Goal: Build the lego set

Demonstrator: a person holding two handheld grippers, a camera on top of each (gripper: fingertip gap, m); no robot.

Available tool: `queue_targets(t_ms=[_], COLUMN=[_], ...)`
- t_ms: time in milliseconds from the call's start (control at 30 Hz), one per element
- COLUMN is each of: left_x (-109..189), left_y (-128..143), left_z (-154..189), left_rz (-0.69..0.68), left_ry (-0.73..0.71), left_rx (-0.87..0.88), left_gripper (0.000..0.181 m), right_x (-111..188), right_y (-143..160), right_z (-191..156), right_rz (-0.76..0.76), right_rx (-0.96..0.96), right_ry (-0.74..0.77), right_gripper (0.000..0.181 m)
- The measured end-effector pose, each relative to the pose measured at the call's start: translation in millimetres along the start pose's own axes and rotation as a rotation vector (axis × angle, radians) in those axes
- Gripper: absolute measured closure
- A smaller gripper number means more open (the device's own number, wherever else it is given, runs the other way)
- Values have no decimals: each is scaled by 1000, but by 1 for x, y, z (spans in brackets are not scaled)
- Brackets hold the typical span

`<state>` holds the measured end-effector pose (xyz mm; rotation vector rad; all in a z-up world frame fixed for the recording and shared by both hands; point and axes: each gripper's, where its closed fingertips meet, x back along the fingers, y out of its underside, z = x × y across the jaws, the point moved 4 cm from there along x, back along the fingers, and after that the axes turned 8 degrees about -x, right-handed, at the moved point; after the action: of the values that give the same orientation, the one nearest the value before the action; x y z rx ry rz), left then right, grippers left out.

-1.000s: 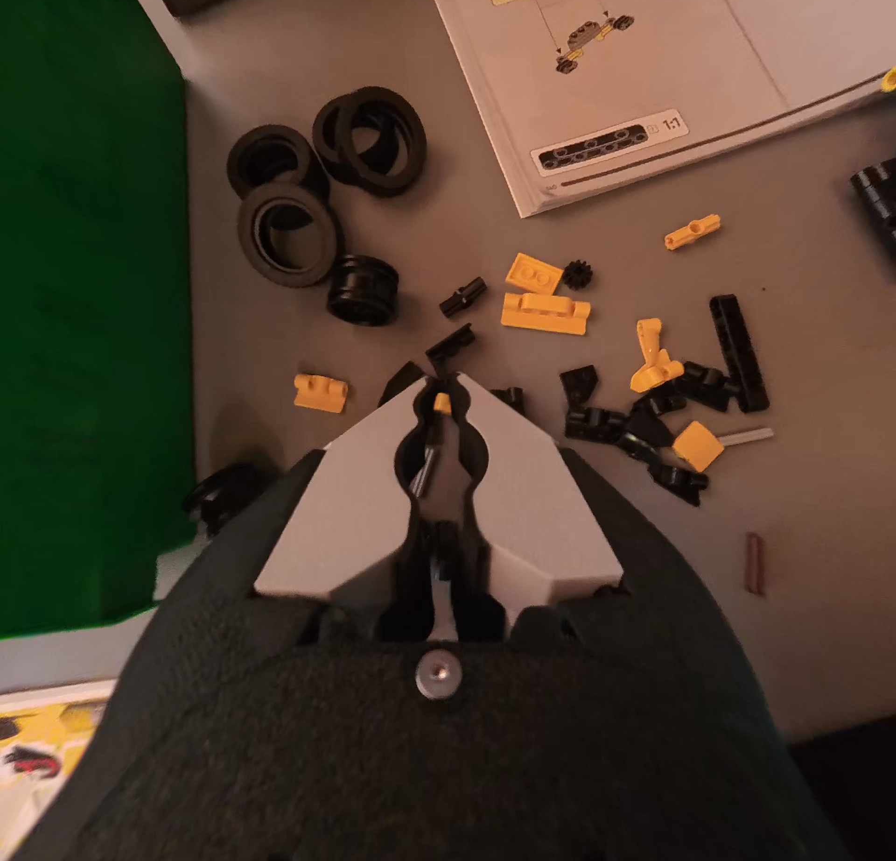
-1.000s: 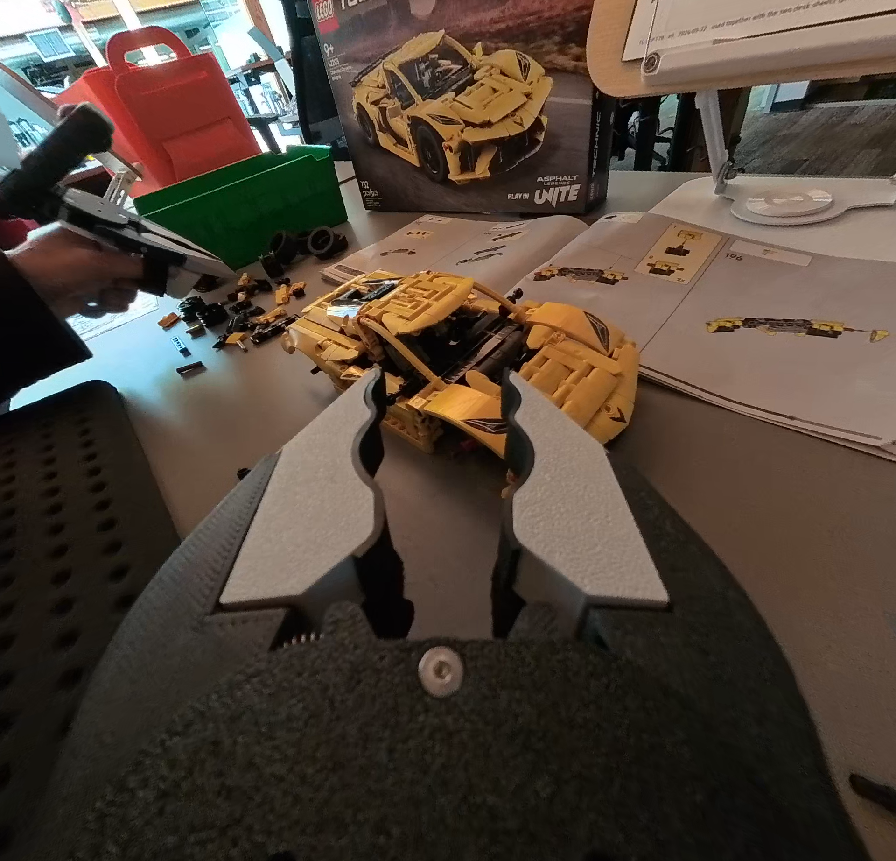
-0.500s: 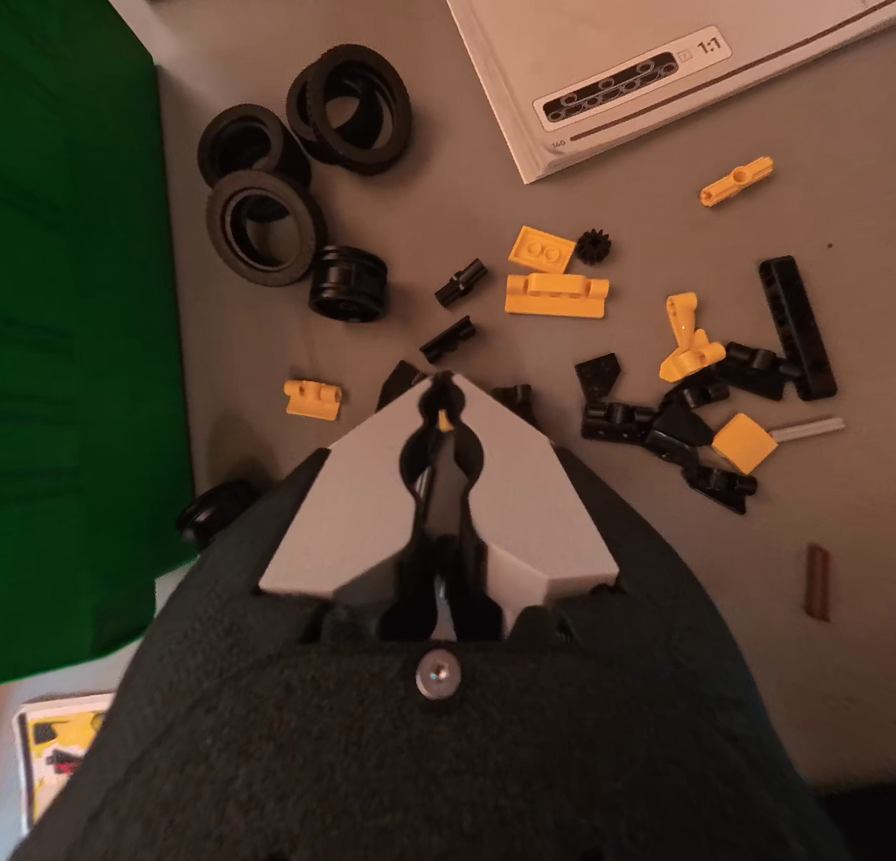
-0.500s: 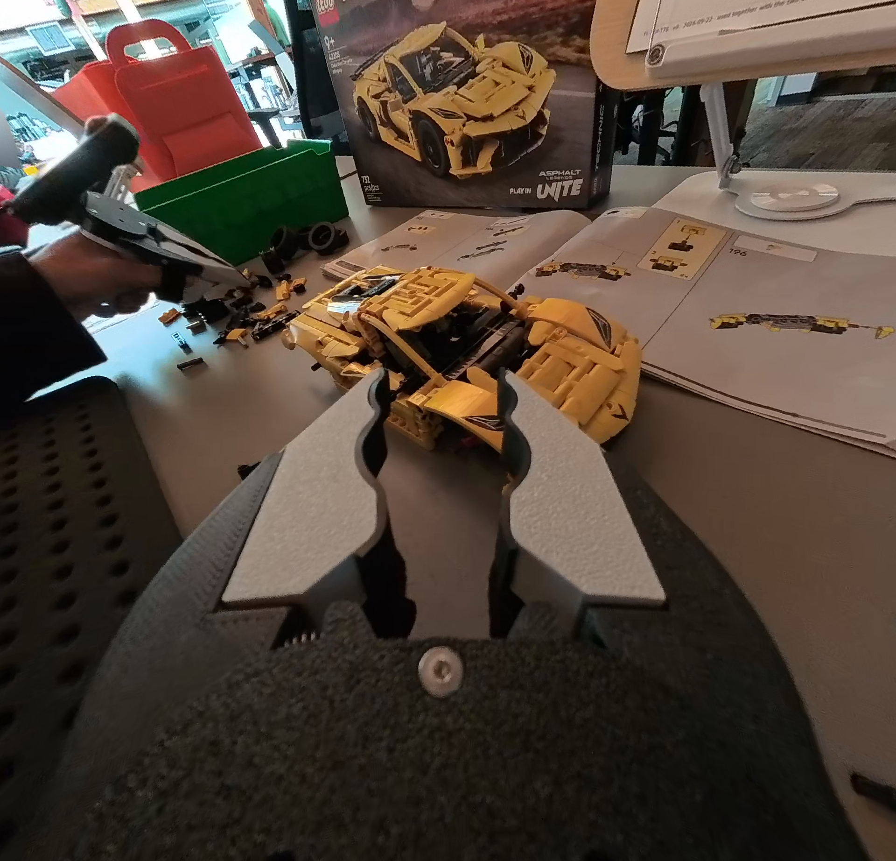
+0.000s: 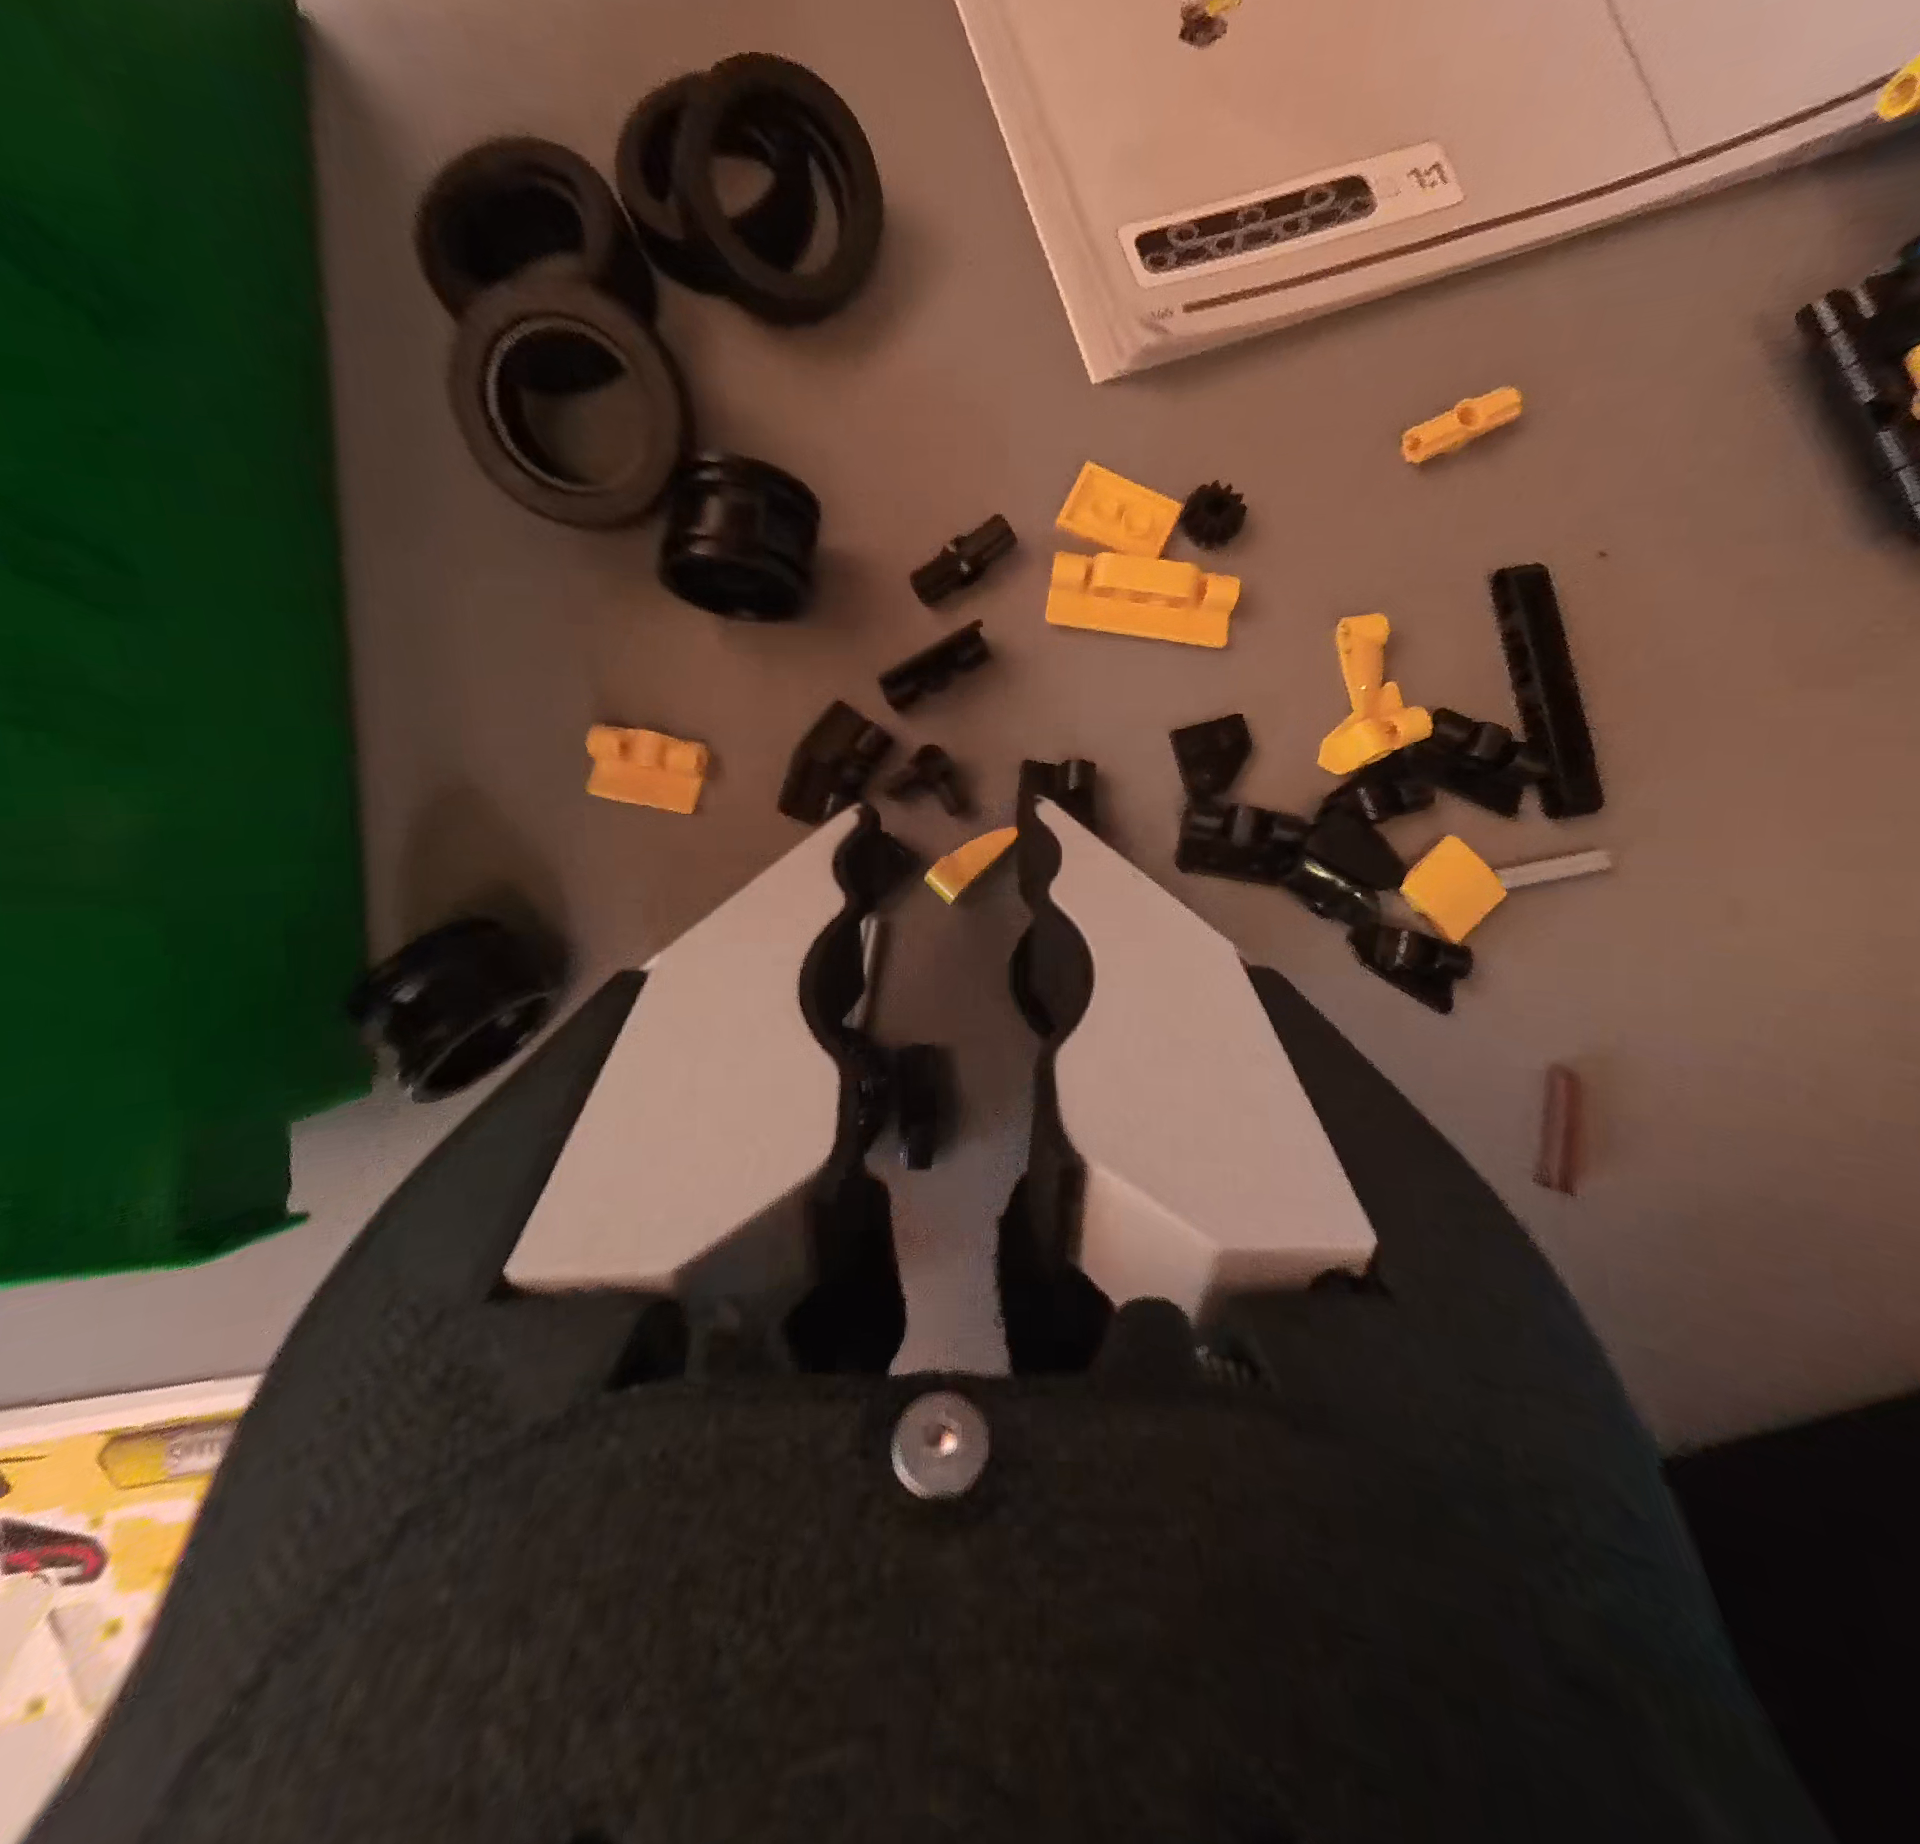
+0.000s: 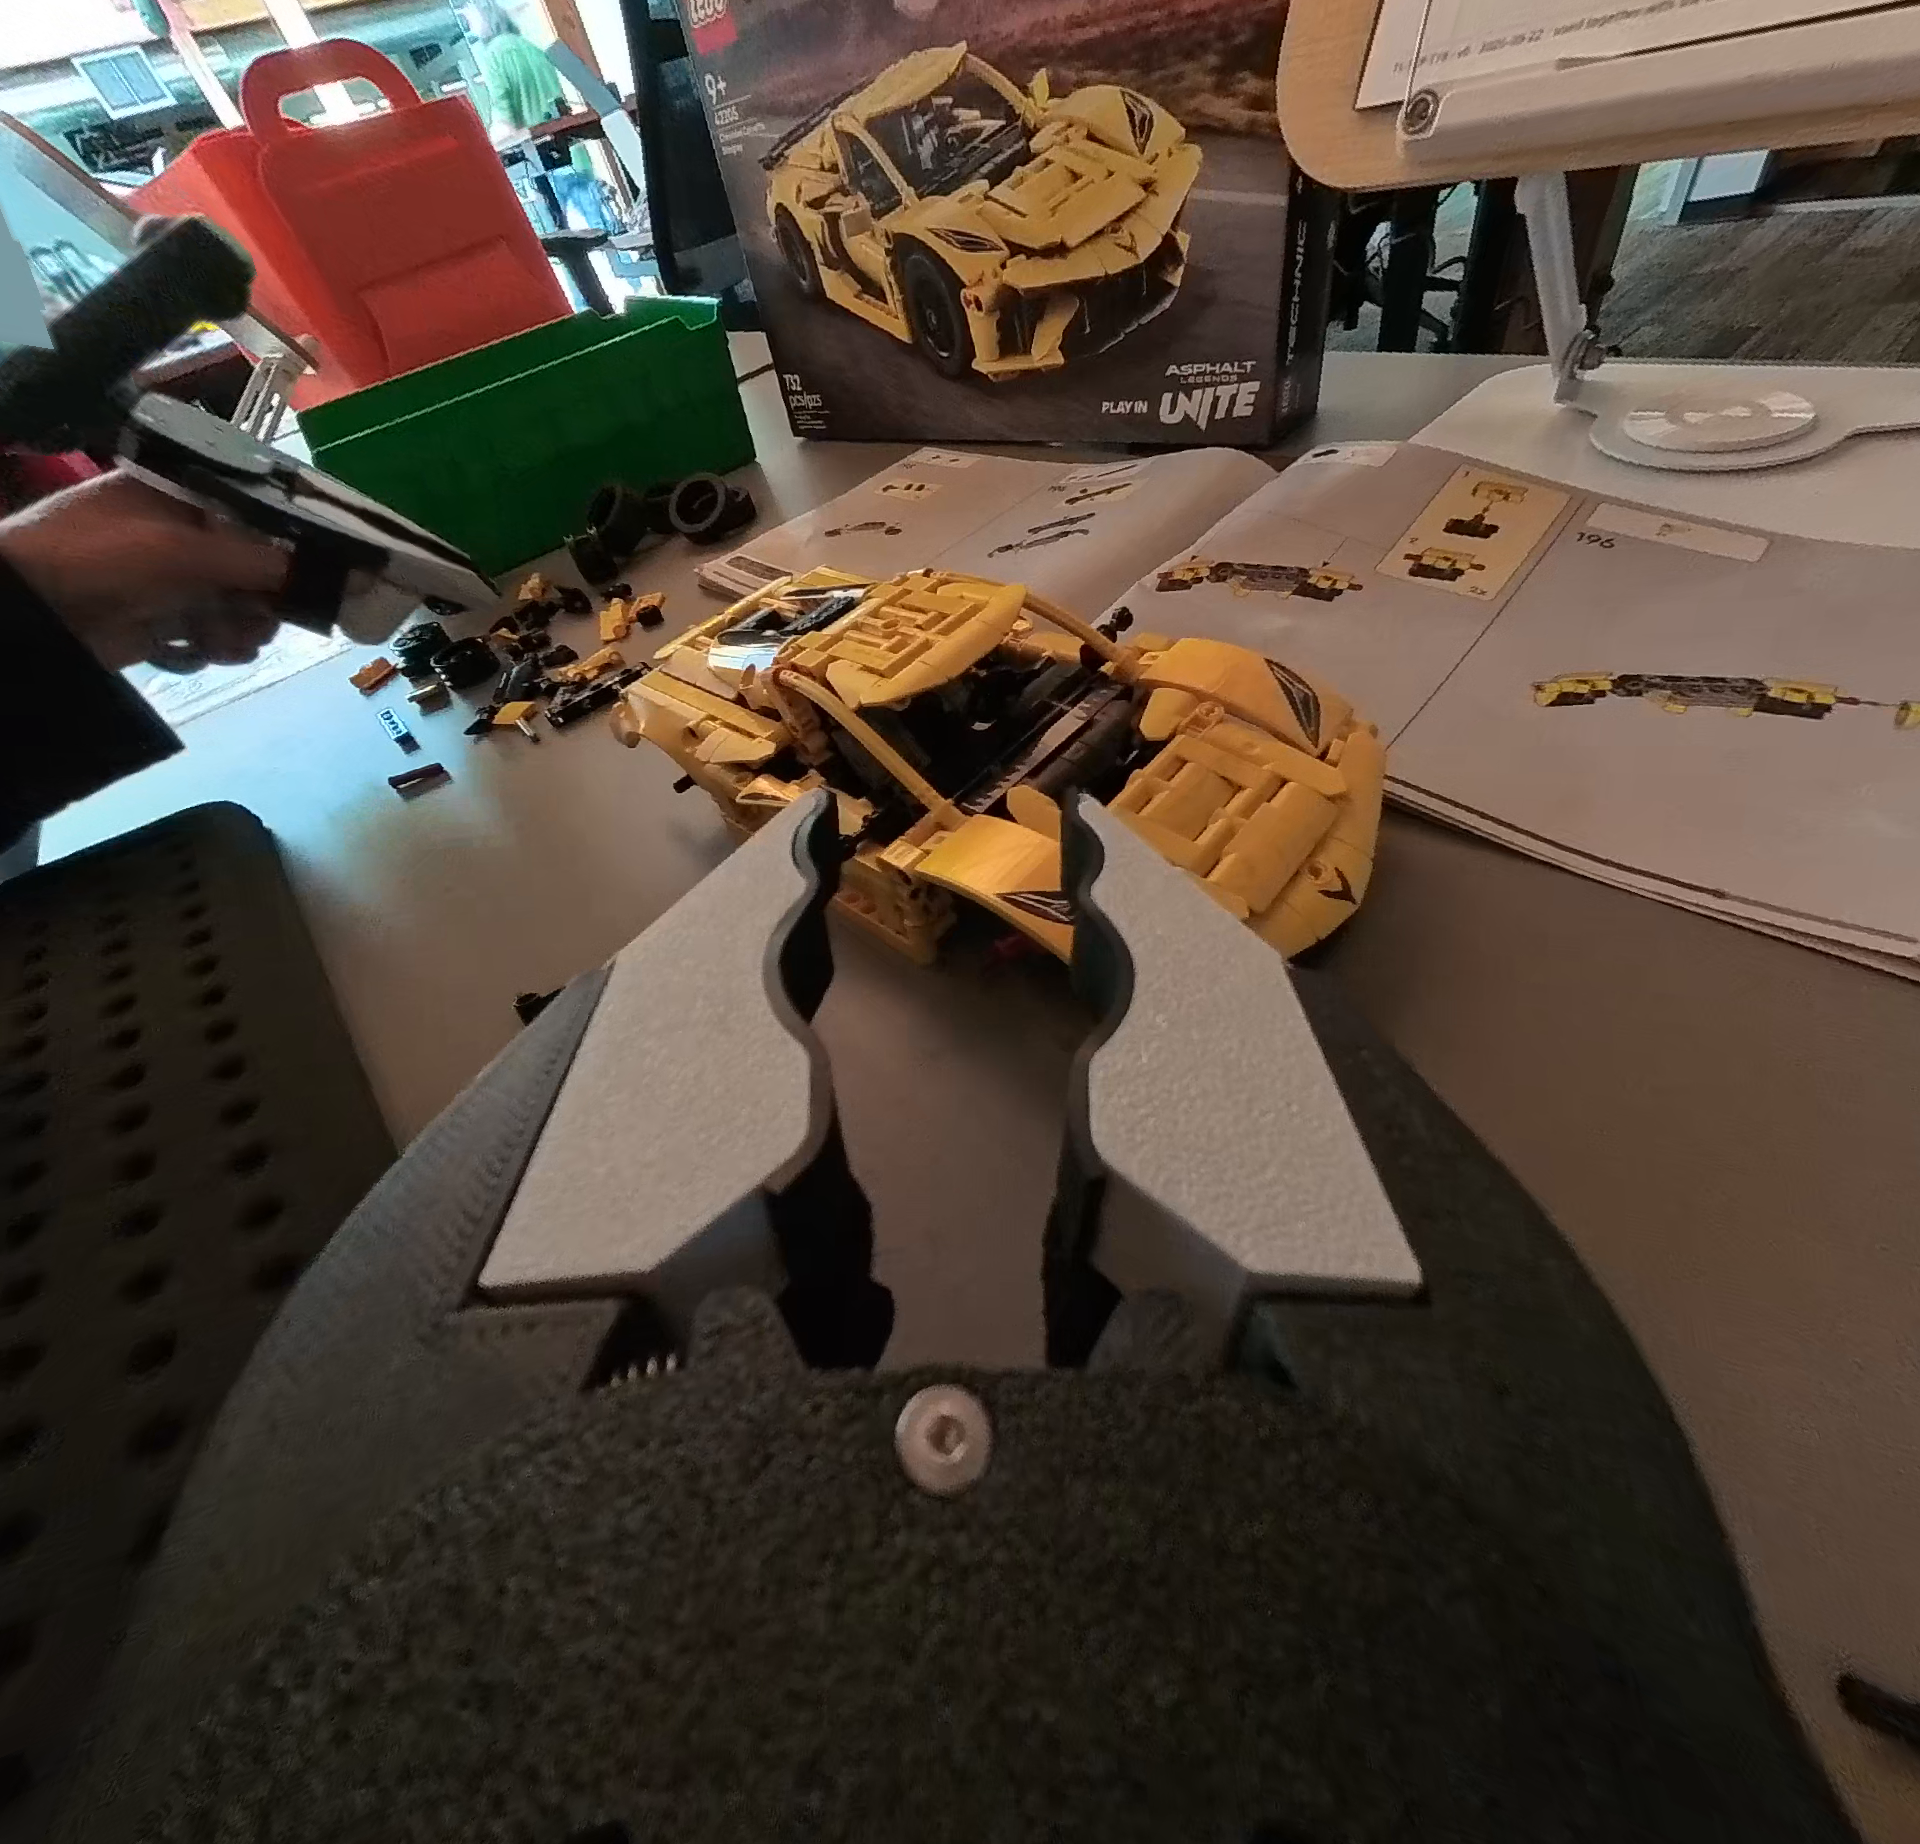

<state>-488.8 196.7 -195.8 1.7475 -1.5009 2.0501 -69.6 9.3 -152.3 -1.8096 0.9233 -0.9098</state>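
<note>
One change since 0.5 s ago: left gripper (image 5: pixel 940 828) is now standing open, jaws parted, where it was pinched shut on a small yellow curved pc (image 5: pixel 968 864). That pc is now showing loose in the gap just behind the tips, tilted and blurred, touching neither finger as far as I can tell; whether it is falling or already lying on the grey table (image 5: pixel 1195 1119) cannot be told. Meaning, as a judgement: the grip is being let go, so this pc is not getting carried to the model yet and prob. needs a re-grasp. Rel. to the gripper: pc is sitting between the fingers, nearer the right one, with black pins (image 5: pixel 935 667) and other loose bits just ahead, tyres (image 5: pixel 566 407) farther up-left beside the green bin (image 5: pixel 156 547), manual (image 5: pixel 1403 111) up-right. Right gripper (image 6: pixel 945 838) is also open and empty, pointing at the part-built yellow car (image 6: pixel 997 724), which is resting on the table just beyond its tips, not touching.
</note>
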Motion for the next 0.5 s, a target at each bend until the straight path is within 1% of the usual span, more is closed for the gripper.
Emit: queue_targets(t_ms=[200,300,433,500], left_x=[-17,-20,-22,-22], left_y=[0,-2,-1,-1], left_z=[4,3,2,2], left_rz=[-18,-10,-17,-19], left_ry=[22,24,30,29], left_rx=[10,11,-3,-5], left_gripper=[158,161,171,172], right_x=[2,1,1,1], right_y=[-1,-1,0,0], right_z=[1,1,0,1], right_rz=[7,3,-1,-1], right_rx=[-7,-4,-4,-8], right_ry=[2,2,-1,-3], right_gripper=[141,142,142,143])
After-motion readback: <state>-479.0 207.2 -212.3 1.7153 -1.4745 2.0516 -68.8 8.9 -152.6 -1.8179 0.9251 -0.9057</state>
